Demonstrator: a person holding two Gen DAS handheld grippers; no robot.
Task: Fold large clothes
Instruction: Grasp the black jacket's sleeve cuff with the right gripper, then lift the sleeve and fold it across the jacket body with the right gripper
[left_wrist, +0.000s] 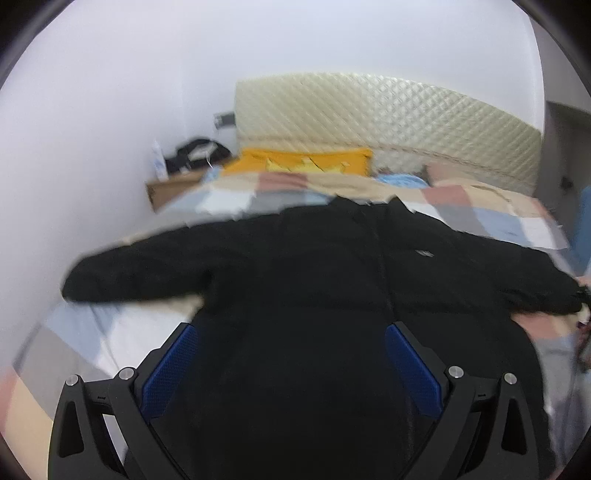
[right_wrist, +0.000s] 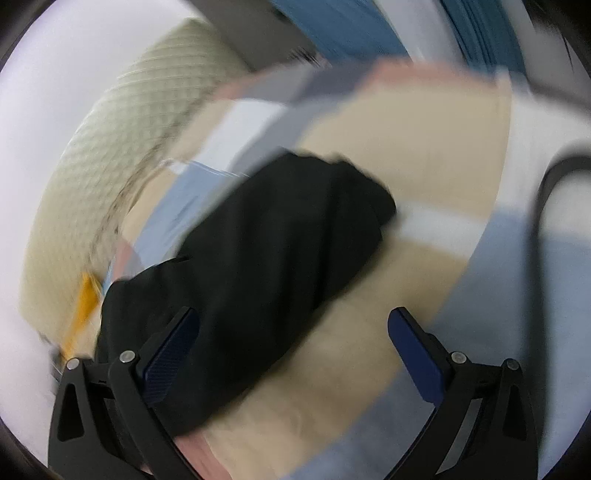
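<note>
- While the black jacket lies spread front-up on the bed, collar toward the far quilted headboard and both sleeves flung out to left and right, the step in hand looks like the first fold: bringing a sleeve in over the body.
- Left tool hovers above the near hem with its blue pads wide apart and nothing between them; right tool is likewise spread wide and empty, poised over the right sleeve.
- To do it well, I would take the sleeve near its cuff end, pinching both layers of the thick cloth (a padded coat slips out of a shallow bite), then carry it low across the chest so it lands flat rather than bunched.
- The left tool would do best pressing or pinning the body near the hem while the sleeve travels, so the whole garment does not drag over the checked bedcover.
- From the left wrist you get the whole layout: zip line down the middle, a small pale logo on the chest, the yellow pillow and dark clutter on a side box at the far left.
- From the right wrist you get only the sleeve, lying diagonally on the beige and blue squares, its end rumpled toward the far right; this view is heavily blurred, so I cannot tell whether the left pad touches the cloth.
</note>
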